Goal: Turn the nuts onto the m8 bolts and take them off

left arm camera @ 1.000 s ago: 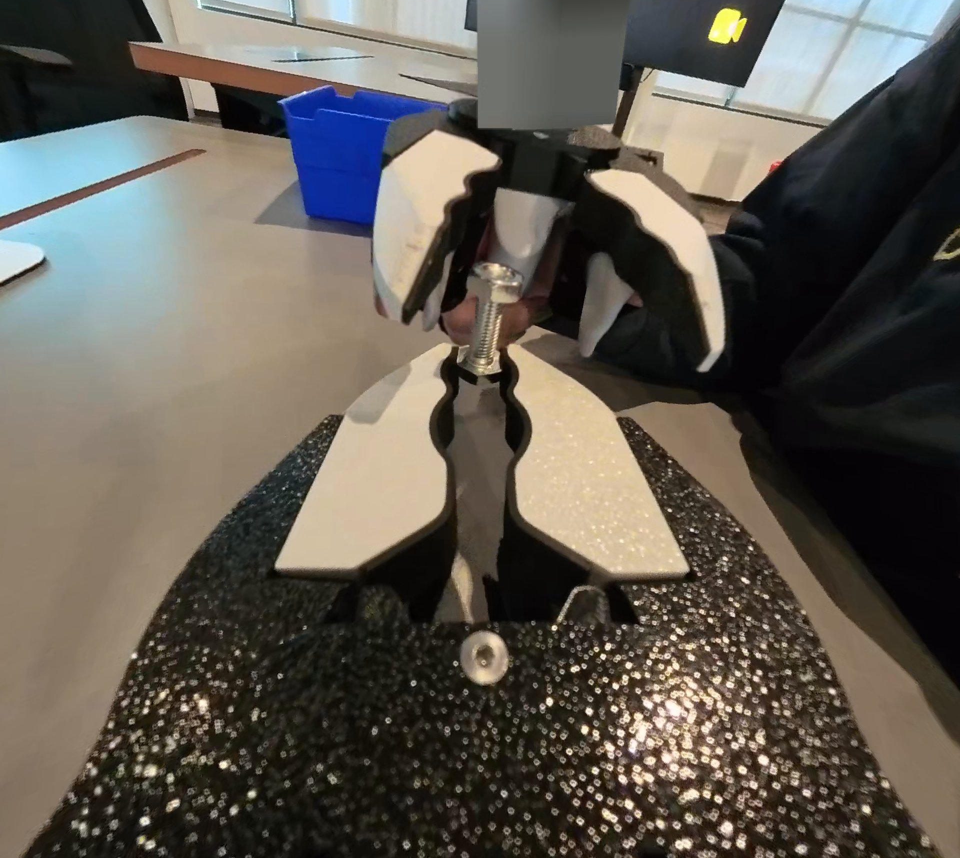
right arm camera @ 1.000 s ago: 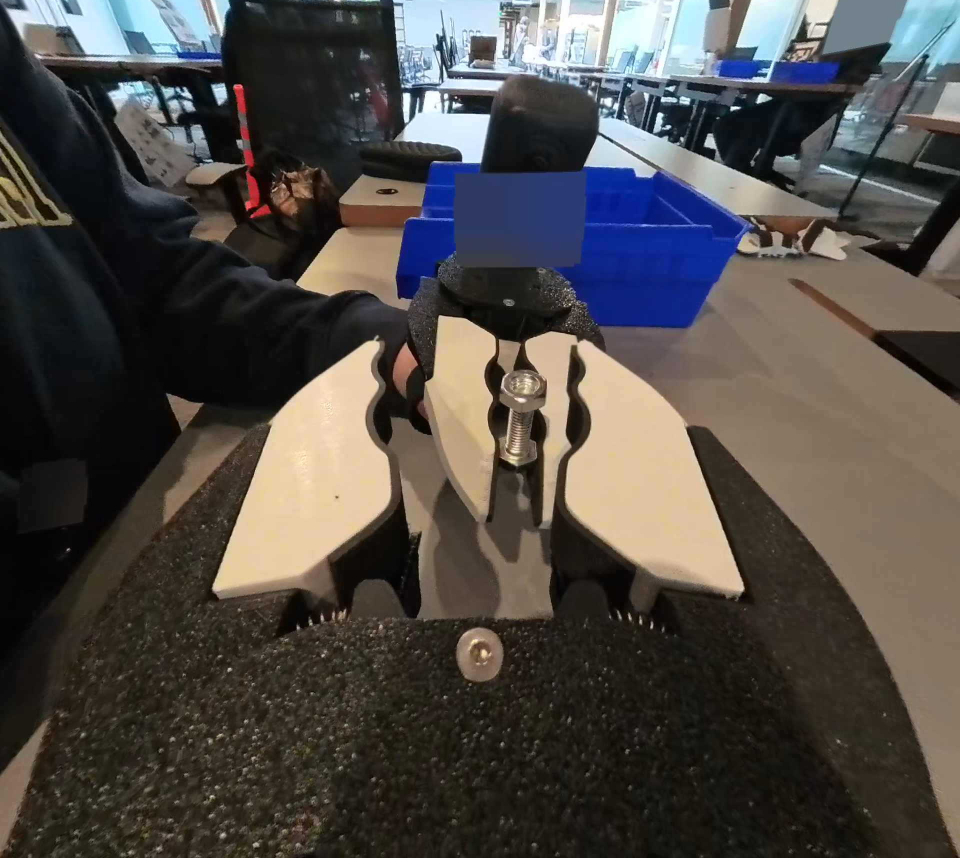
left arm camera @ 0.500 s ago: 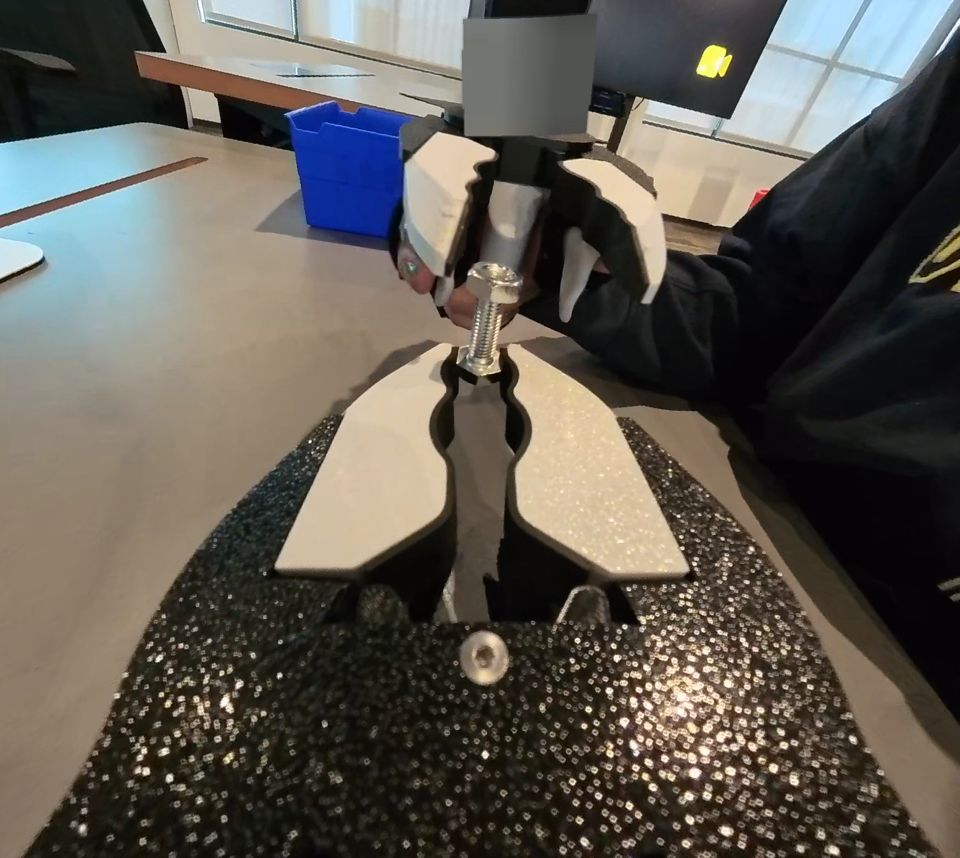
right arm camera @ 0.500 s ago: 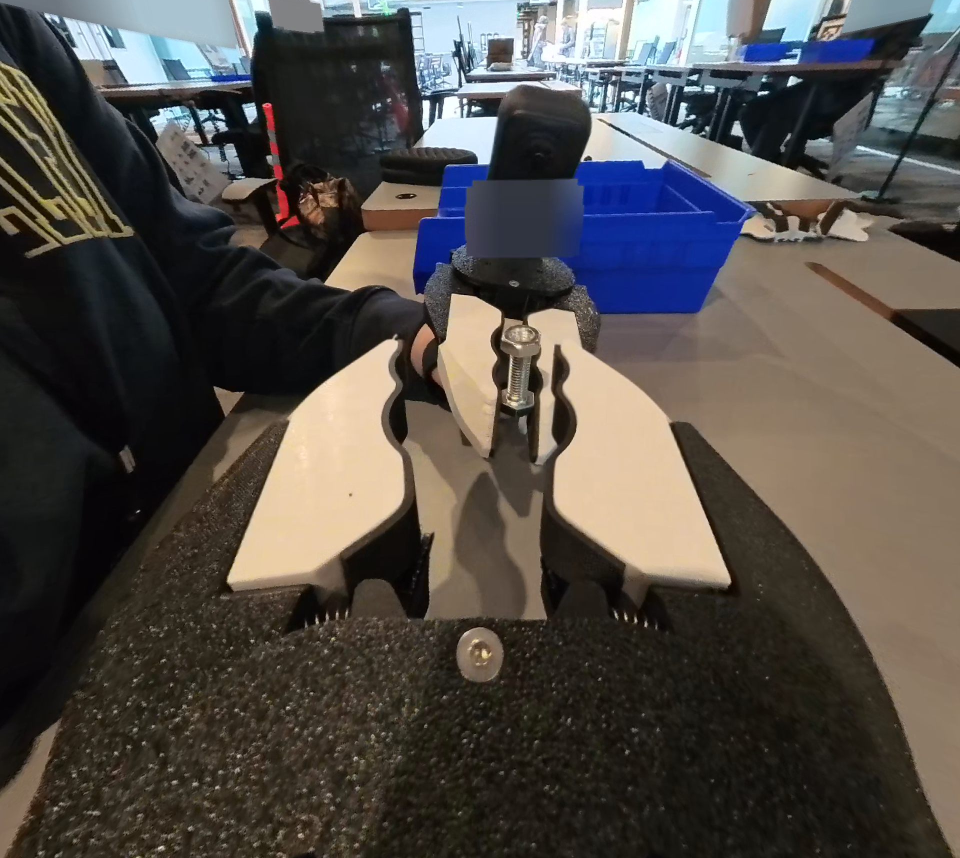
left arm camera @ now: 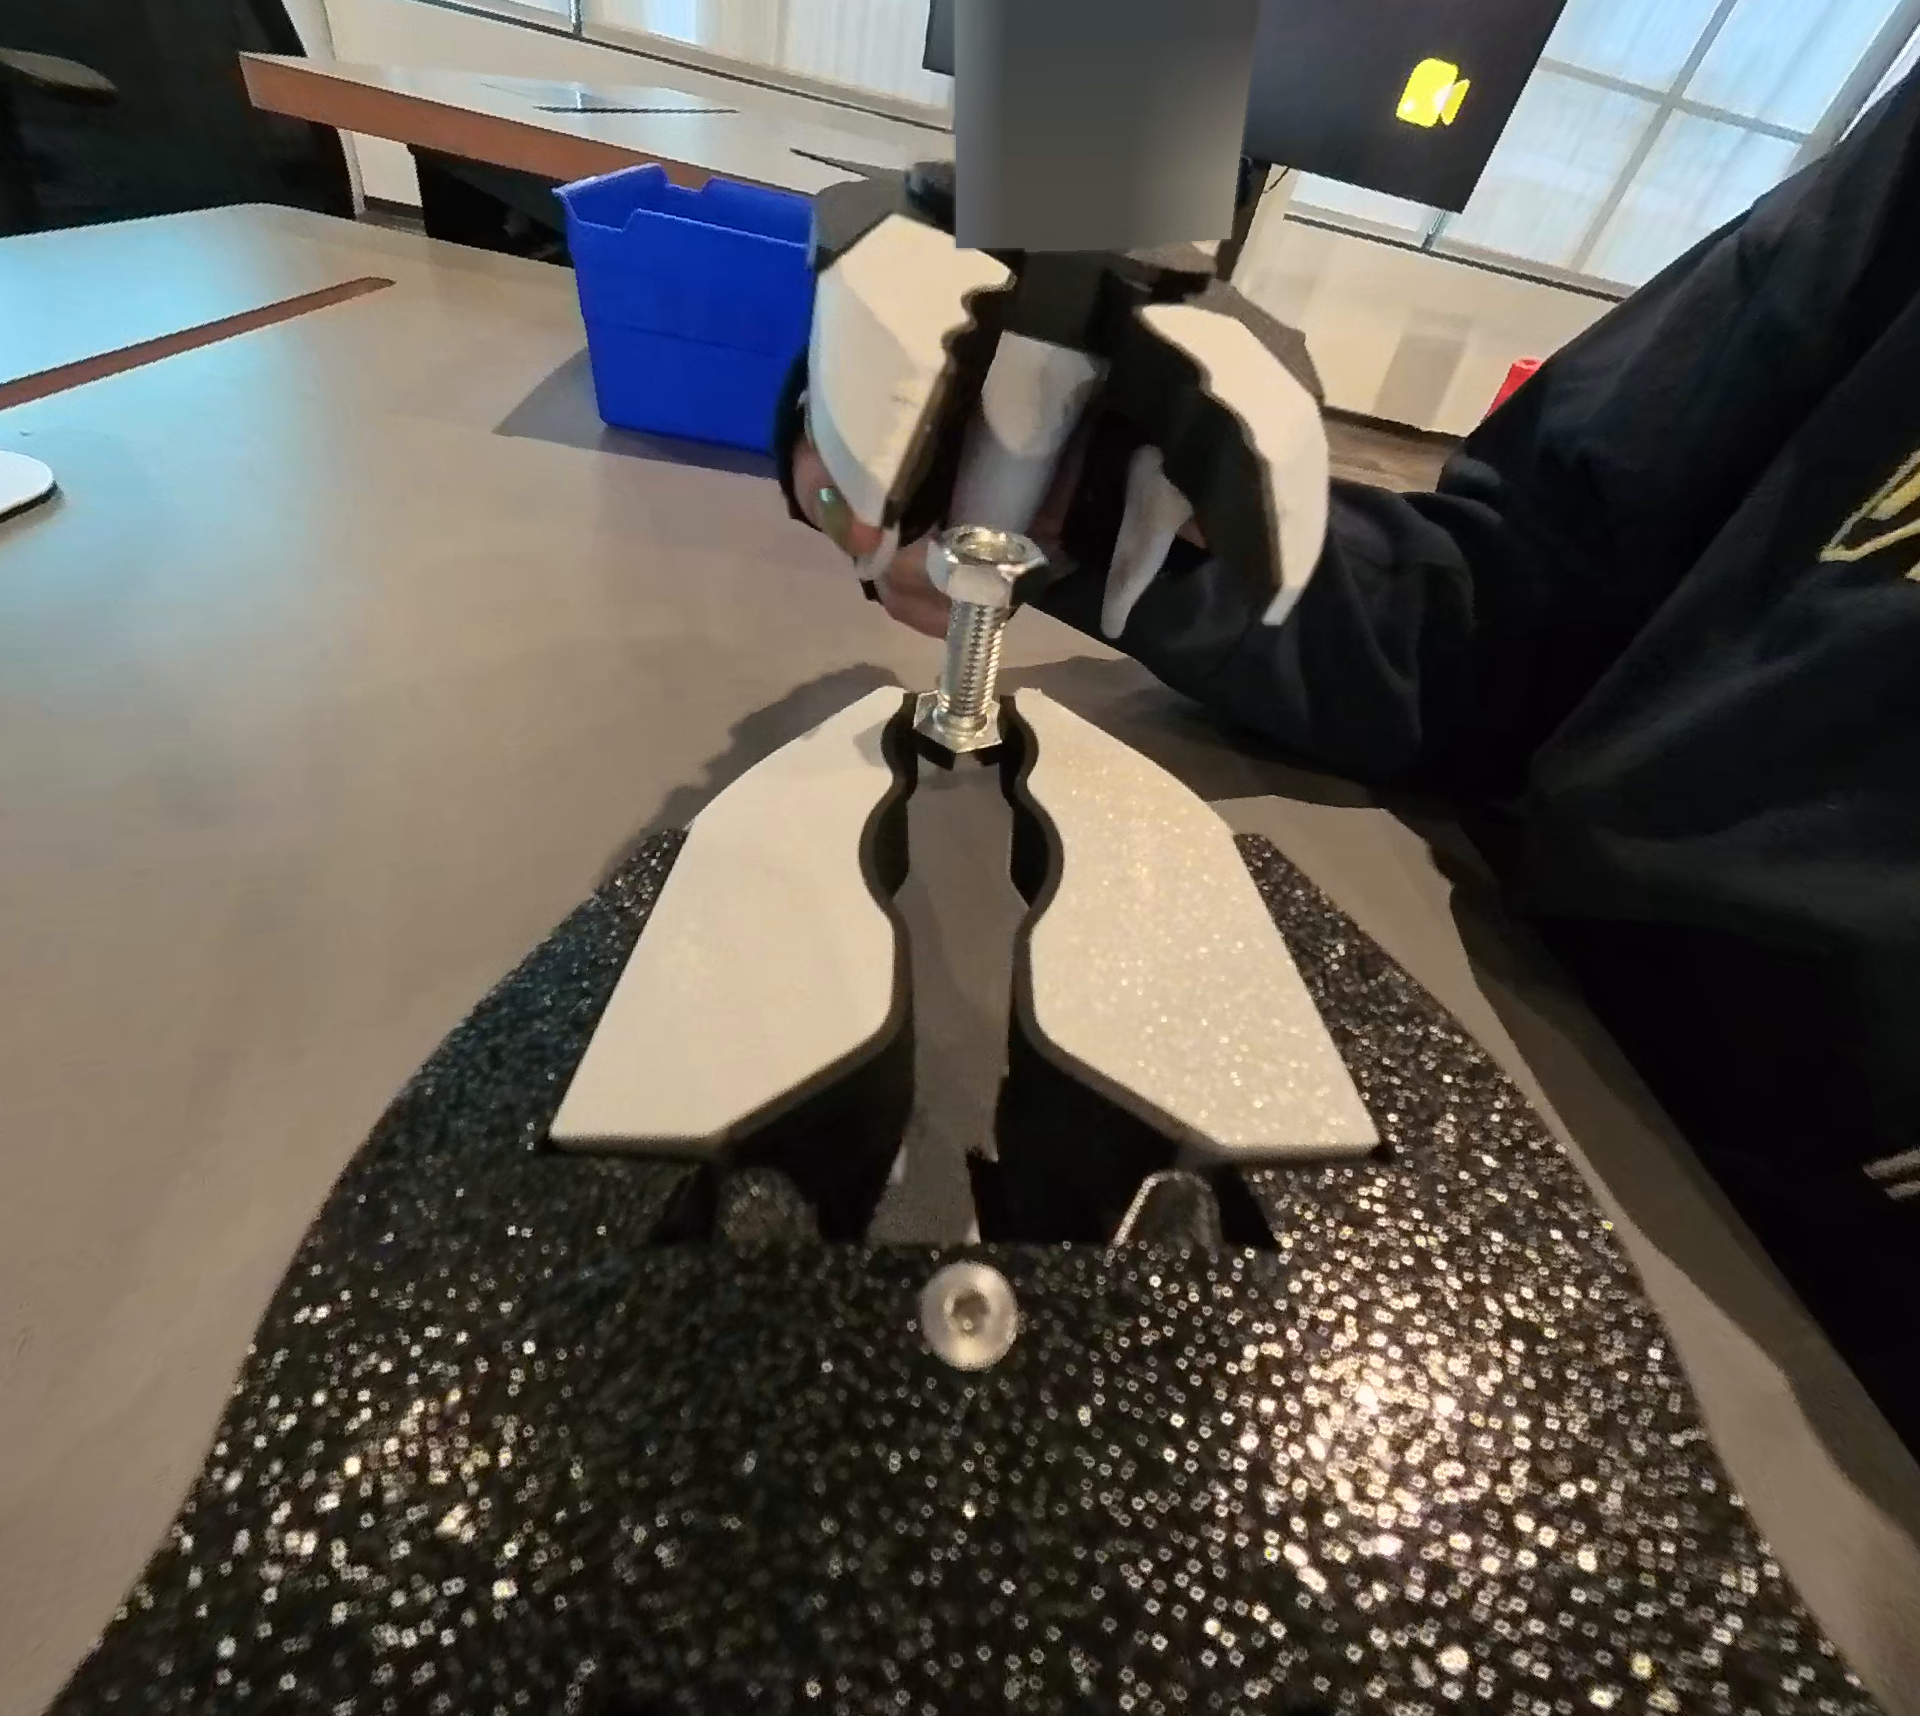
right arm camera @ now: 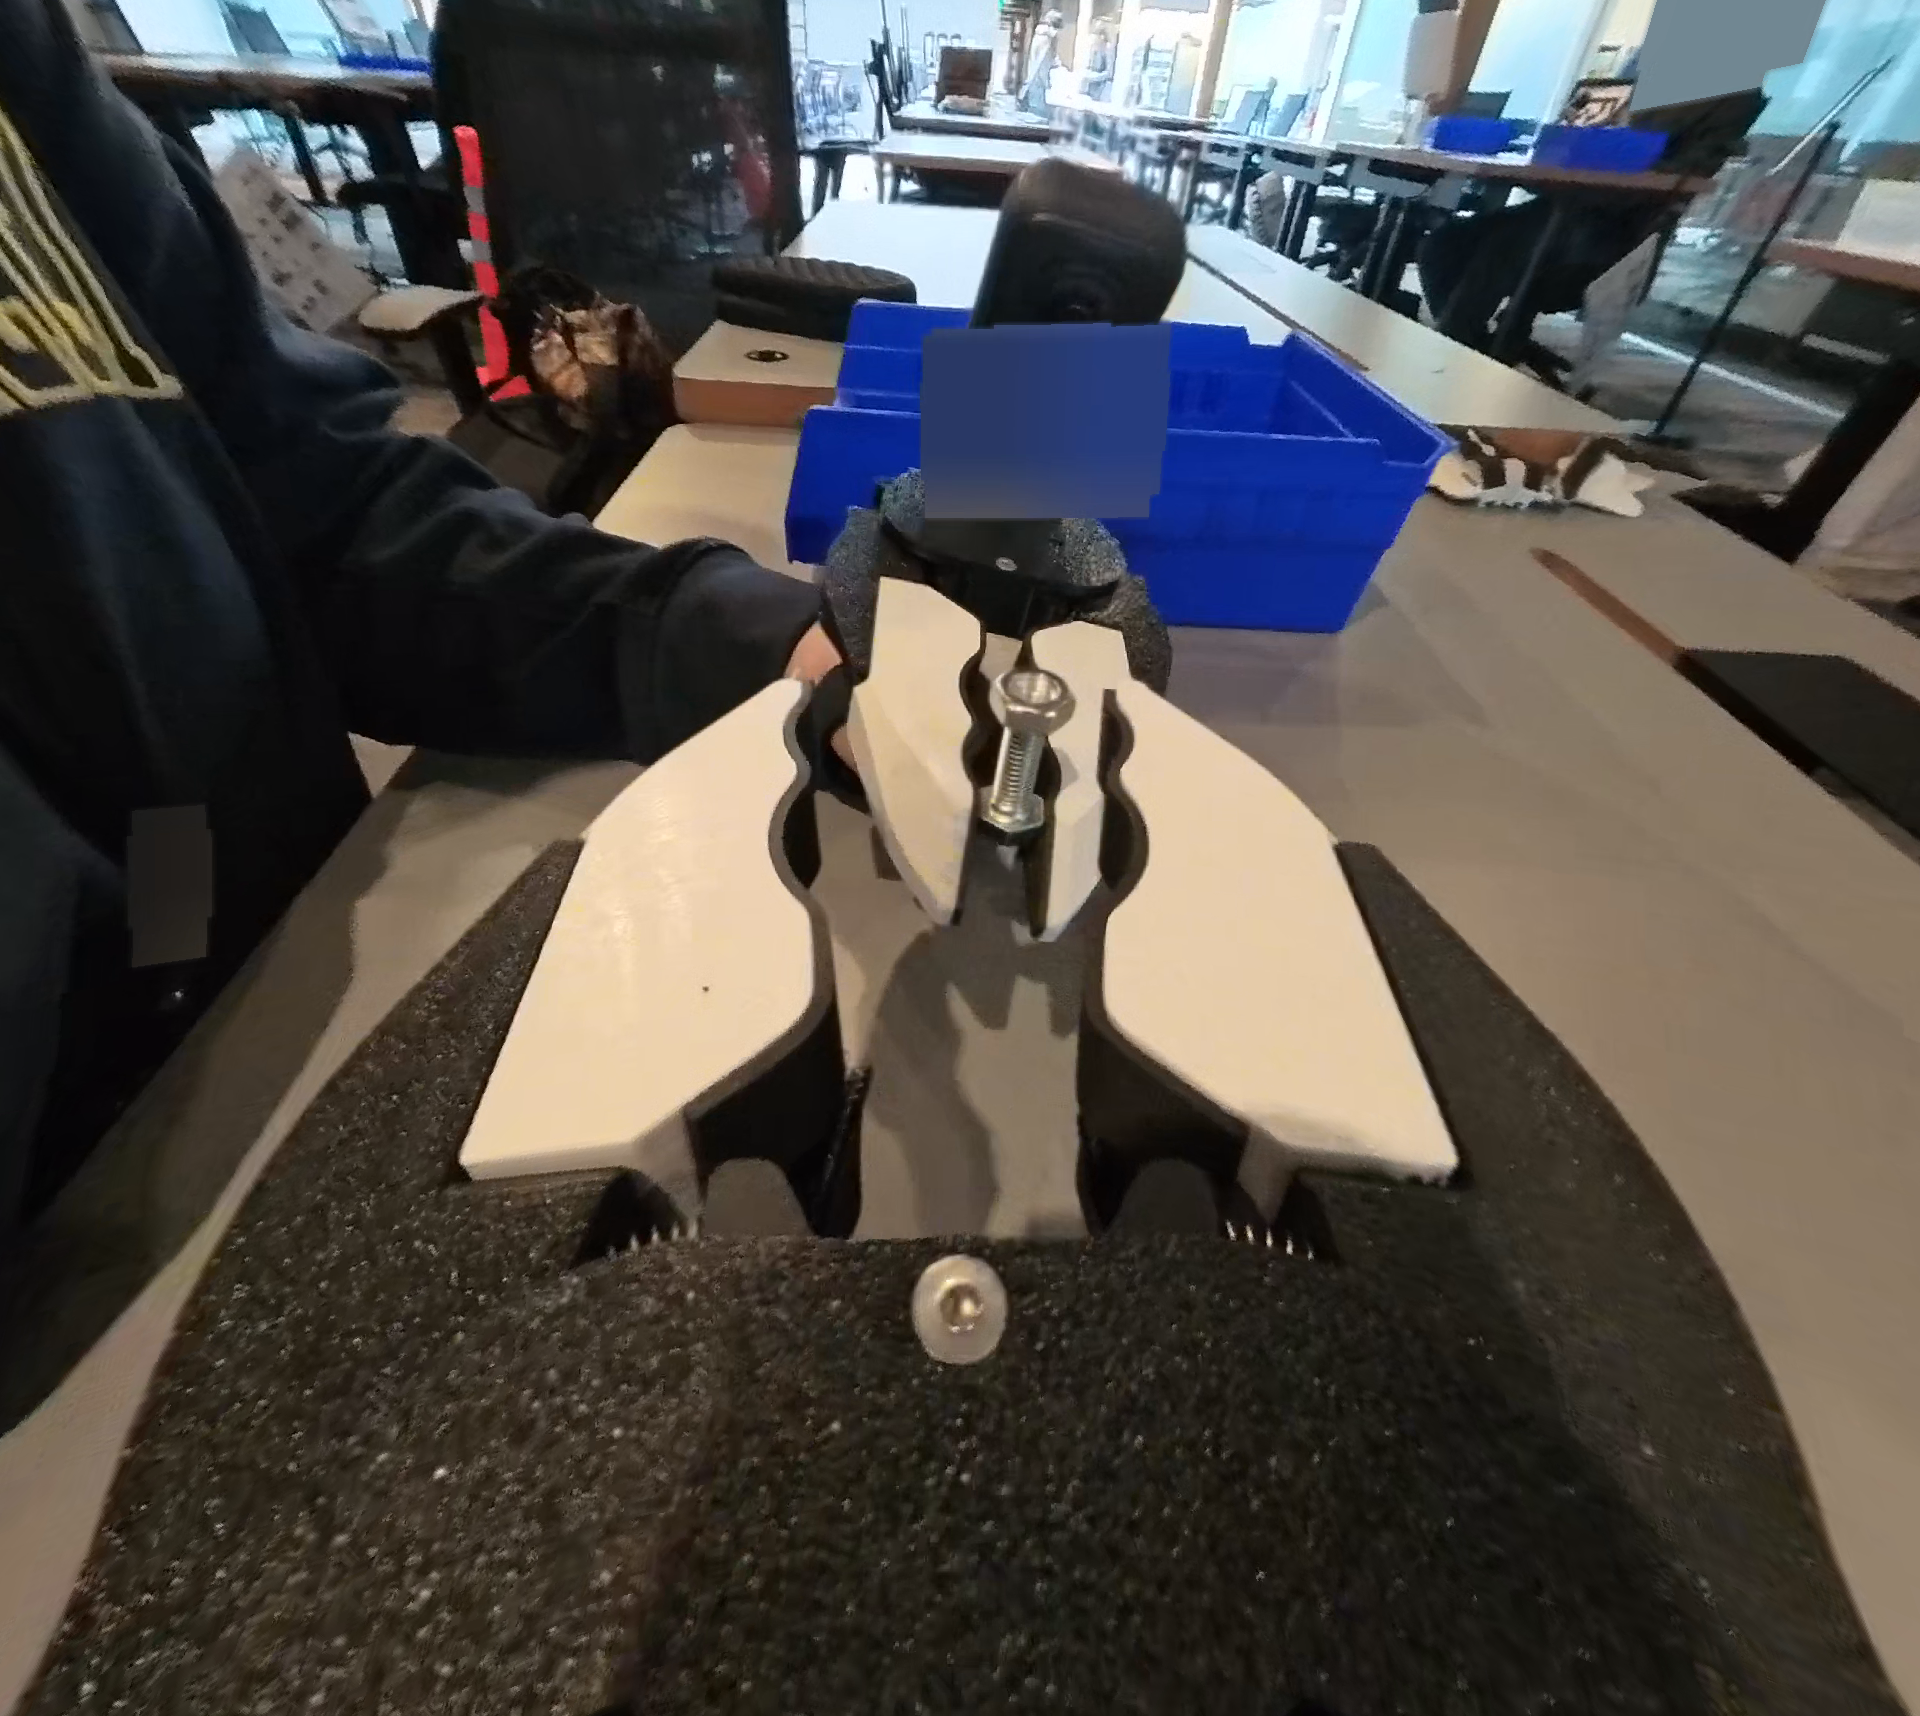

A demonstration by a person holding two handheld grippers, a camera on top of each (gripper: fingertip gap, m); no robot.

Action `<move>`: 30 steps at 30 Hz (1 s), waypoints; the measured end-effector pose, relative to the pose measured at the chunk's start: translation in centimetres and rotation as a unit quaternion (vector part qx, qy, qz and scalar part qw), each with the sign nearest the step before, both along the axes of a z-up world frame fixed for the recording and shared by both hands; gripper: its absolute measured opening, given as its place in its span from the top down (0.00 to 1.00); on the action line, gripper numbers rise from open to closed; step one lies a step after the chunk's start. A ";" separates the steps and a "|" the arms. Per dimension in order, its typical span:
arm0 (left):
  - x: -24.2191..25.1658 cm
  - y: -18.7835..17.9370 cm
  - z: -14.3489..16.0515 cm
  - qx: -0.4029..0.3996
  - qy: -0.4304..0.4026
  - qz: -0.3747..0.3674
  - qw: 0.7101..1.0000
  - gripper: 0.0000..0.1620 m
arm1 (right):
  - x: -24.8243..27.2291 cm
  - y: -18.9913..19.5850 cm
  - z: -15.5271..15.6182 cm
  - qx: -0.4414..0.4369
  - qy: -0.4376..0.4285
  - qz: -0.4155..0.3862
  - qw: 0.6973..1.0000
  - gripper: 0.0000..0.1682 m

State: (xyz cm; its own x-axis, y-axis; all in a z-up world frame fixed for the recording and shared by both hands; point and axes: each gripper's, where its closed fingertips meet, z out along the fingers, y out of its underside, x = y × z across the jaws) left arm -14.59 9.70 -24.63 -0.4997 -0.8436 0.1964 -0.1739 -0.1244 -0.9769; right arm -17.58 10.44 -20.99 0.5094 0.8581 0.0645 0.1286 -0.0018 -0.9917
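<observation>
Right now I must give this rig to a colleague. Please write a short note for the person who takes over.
Left gripper: jaws shut on the nut, bolt standing head-up out of it.
Right gripper: jaws open, empty, facing the bolt head, not touching it.
Blue bin sits on the table behind.
Done: nut is at the bolt's lower end.
Left: probably grip the head with the right gripper and turn; which way, I cannot tell.

A: Left tongs (left arm camera: 958,736)?
B: Fingers nearly together at the tips, pinching, pointing toward 12 o'clock.
A: Right tongs (right arm camera: 956,793)?
B: Fingers spread wide, gripping nothing, facing the left tongs tip to tip; dark sleeve (left arm camera: 1558,627) trailing toward 3 o'clock.
</observation>
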 end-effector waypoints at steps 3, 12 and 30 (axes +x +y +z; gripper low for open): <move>-0.1 0.2 0.2 -0.007 -0.003 0.003 1.000 0.91 | 0.1 -0.9 -0.4 -0.023 -0.010 0.029 0.999 0.80; 0.1 -0.7 -0.5 0.009 0.017 -0.013 1.000 0.91 | -0.9 0.6 -0.9 -0.013 -0.017 -0.007 1.000 0.62; 0.3 1.3 0.6 -0.021 -0.017 0.047 0.999 0.91 | 11.7 4.0 0.4 0.069 0.194 -0.235 0.950 0.71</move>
